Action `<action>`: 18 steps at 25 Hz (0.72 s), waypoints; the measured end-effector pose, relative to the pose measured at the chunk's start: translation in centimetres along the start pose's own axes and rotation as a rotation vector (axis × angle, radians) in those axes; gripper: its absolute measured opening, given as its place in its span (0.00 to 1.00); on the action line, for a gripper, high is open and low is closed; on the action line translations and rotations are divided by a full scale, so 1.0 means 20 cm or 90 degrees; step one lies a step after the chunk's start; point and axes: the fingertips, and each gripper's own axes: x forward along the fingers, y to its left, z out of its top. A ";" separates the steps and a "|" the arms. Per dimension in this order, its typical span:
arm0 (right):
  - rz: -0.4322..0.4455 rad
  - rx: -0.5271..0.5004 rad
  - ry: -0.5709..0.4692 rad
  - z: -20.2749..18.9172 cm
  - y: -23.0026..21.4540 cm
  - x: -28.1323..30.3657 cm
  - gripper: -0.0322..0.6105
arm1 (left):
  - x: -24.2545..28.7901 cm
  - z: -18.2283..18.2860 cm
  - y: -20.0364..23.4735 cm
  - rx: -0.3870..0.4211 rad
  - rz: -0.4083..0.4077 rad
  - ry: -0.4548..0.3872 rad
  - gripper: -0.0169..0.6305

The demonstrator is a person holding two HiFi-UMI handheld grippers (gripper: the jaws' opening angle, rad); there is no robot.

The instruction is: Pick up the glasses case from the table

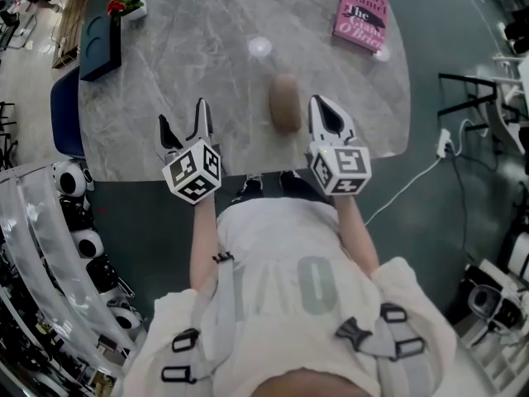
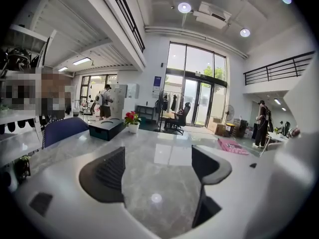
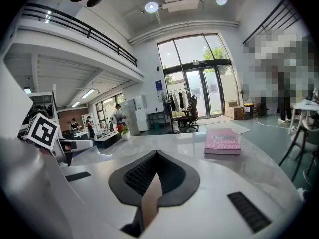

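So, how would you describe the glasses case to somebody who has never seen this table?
Start from the grey marble table. Near its middle, a little toward the near edge, lies the glasses case. It is the only brown, rounded, oblong thing: the book at the far right is pink and flat, the box at the far left black.

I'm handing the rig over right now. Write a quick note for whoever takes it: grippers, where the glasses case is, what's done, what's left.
Left gripper: jaws open, only bare table between them.
Right gripper: jaws shut, holding nothing.
Glasses case: brown, lying flat on the table between the two grippers, closer to the right one, touched by neither.
Also on the table: pink book at the far right, flower pot at the far left.
Done: both grippers are at the table's near edge.
Left: close a gripper on the case and lift it. The open left one looks readier.
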 end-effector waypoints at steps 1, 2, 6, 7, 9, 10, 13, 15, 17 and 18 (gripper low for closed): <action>-0.001 0.000 0.001 0.00 -0.01 -0.01 0.05 | 0.00 0.00 -0.02 -0.005 -0.002 0.003 0.63; -0.001 0.000 0.001 0.00 -0.02 -0.02 0.05 | 0.00 0.00 -0.04 -0.012 -0.006 0.006 0.63; -0.001 0.001 0.003 0.01 -0.06 -0.03 0.05 | 0.04 -0.01 -0.15 -0.039 -0.030 0.023 0.63; -0.001 0.001 0.005 0.01 -0.08 -0.03 0.05 | 0.05 -0.02 -0.18 -0.037 -0.033 0.031 0.63; 0.001 0.003 0.007 0.00 -0.11 -0.03 0.05 | 0.07 -0.03 -0.28 -0.030 -0.046 0.051 0.63; 0.002 0.005 0.009 0.00 -0.13 -0.03 0.05 | 0.08 -0.04 -0.34 -0.030 -0.057 0.064 0.63; 0.007 0.008 0.016 -0.01 -0.18 -0.03 0.05 | 0.11 -0.07 -0.58 -0.039 -0.105 0.101 0.63; 0.013 0.010 0.019 -0.02 -0.21 -0.01 0.05 | 0.13 -0.12 -0.73 -0.037 -0.131 0.127 0.63; 0.020 0.011 0.021 -0.03 -0.25 -0.01 0.05 | 0.15 -0.18 -0.86 -0.035 -0.140 0.159 0.63; 0.023 0.012 0.022 -0.03 -0.27 0.00 0.05 | 0.16 -0.22 -0.90 -0.039 -0.138 0.179 0.63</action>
